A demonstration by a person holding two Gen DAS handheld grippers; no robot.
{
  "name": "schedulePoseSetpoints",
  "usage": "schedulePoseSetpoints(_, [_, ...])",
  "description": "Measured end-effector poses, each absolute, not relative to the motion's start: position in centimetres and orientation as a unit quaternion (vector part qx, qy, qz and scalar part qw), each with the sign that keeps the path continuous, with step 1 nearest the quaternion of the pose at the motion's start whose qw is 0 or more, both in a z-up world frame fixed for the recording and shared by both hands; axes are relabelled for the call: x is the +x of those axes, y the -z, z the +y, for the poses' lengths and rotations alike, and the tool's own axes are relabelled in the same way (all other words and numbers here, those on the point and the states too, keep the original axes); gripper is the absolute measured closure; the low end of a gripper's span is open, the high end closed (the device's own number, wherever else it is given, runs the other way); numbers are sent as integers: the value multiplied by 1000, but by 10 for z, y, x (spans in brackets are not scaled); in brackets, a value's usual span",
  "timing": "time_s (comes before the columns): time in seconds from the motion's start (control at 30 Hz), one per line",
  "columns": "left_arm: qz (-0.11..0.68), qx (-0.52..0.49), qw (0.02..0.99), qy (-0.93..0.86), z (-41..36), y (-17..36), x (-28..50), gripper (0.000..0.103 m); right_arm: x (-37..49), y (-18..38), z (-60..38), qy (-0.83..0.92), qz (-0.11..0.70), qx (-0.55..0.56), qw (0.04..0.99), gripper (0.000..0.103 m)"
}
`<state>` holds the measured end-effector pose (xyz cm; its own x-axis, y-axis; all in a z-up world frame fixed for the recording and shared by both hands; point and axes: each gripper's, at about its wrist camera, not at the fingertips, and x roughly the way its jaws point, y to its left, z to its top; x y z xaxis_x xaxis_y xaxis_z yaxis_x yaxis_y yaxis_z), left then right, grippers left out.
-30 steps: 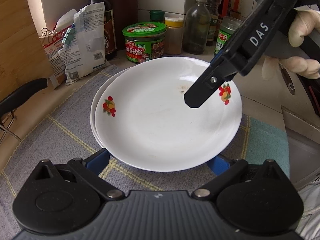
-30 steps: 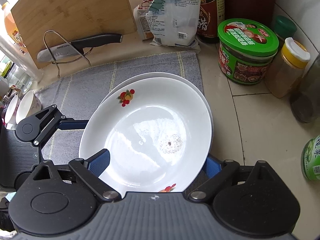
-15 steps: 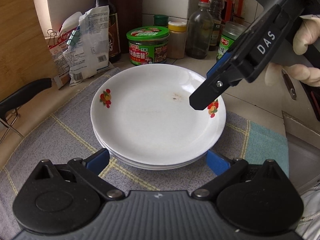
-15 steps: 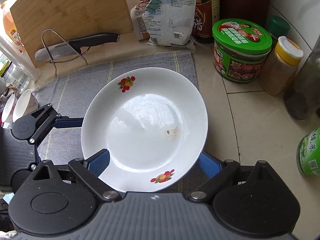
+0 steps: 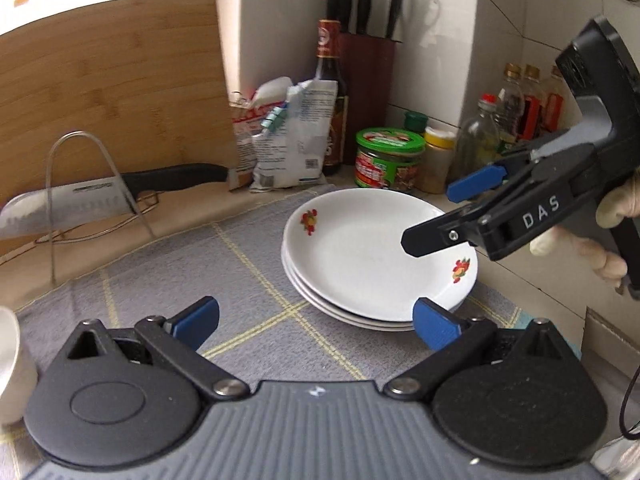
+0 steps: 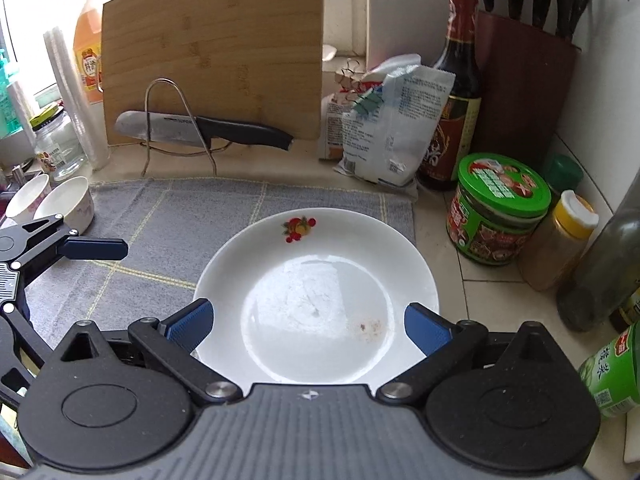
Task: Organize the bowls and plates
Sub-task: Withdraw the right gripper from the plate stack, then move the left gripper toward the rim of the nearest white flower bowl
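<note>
A stack of white plates [image 5: 372, 256] with small fruit prints rests on the grey mat; three rims show at its edge. My left gripper [image 5: 316, 320] is open, drawn back from the stack's near rim, with only mat between its fingers. My right gripper [image 5: 444, 212], held by a gloved hand, hovers over the stack's right side. In the right wrist view the right gripper [image 6: 308, 324] is opening; the top plate [image 6: 316, 292] lies below and between its blue pads, which stand clear of it. Two white bowls [image 6: 66, 202] sit at the mat's left end, beside the left gripper's finger [image 6: 96, 249].
A knife [image 6: 200, 130] lies in a wire rack before a leaning wooden board [image 6: 212, 52]. Food bags [image 6: 384, 128], a dark sauce bottle [image 6: 456, 92], a green tin [image 6: 496, 208], a spice jar [image 6: 560, 240] and a knife block [image 6: 524, 84] crowd the back right corner. Another bowl's edge [image 5: 10, 364] shows at the left.
The top plate, held offset over the others, has settled square on the stack. Both grippers have pulled back and up from it, the left view swinging left. The right jaws have widened.
</note>
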<state>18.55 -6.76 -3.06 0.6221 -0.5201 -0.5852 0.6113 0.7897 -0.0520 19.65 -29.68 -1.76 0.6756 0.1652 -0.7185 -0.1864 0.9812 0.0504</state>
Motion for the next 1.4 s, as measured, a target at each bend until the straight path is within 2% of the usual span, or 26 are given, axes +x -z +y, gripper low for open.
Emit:
schedulePoseSetpoints(0.4, [313, 44, 931, 183, 22, 36, 134, 1, 185, 24, -225, -167, 378, -26, 910, 0])
schedulePoseSetpoints(0.8, [343, 40, 922, 178, 144, 60, 87, 1, 171, 21, -104, -164, 394, -41, 903, 0])
schedulePoseSetpoints(1.03, [334, 50, 928, 157, 204, 63, 78, 1, 159, 22, -37, -175, 400, -45, 898, 0])
schedulePoseSetpoints(1.4, [349, 33, 927, 131, 235, 74, 94, 1, 164, 30, 14, -212, 420, -73, 879, 0])
